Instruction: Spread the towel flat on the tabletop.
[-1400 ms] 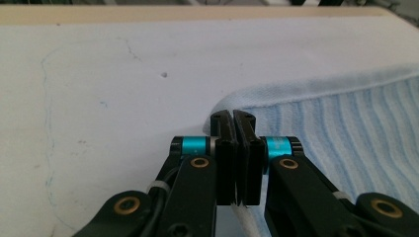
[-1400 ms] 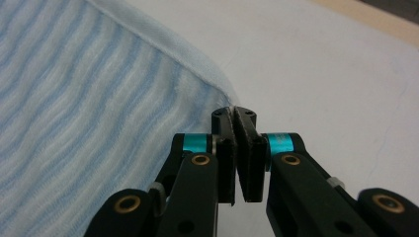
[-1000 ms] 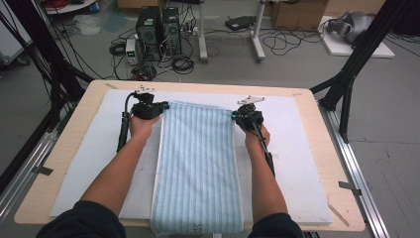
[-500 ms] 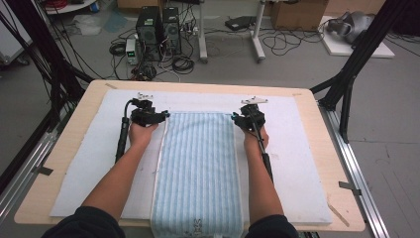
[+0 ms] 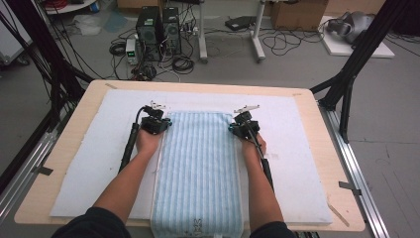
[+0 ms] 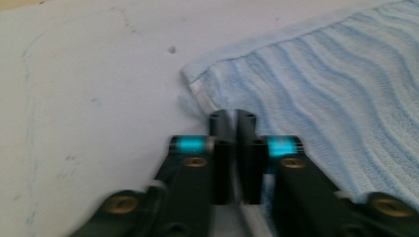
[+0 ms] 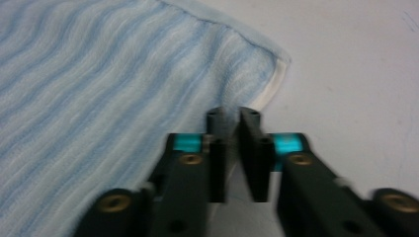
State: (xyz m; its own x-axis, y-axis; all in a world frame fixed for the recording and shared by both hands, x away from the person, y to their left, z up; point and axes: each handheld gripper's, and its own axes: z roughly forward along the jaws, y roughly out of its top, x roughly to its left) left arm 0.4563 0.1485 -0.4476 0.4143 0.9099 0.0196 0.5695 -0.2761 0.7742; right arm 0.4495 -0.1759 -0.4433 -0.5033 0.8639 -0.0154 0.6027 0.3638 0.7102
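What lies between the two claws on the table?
The striped blue towel fills the stretch between the left claw and the right claw. Each claw sits at one far corner. The high view shows this best.

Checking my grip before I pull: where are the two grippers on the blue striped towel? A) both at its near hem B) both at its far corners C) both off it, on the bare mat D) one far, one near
B: the left gripper and right gripper sit at the far corners of the towel, one at each side edge, fingers closed there.
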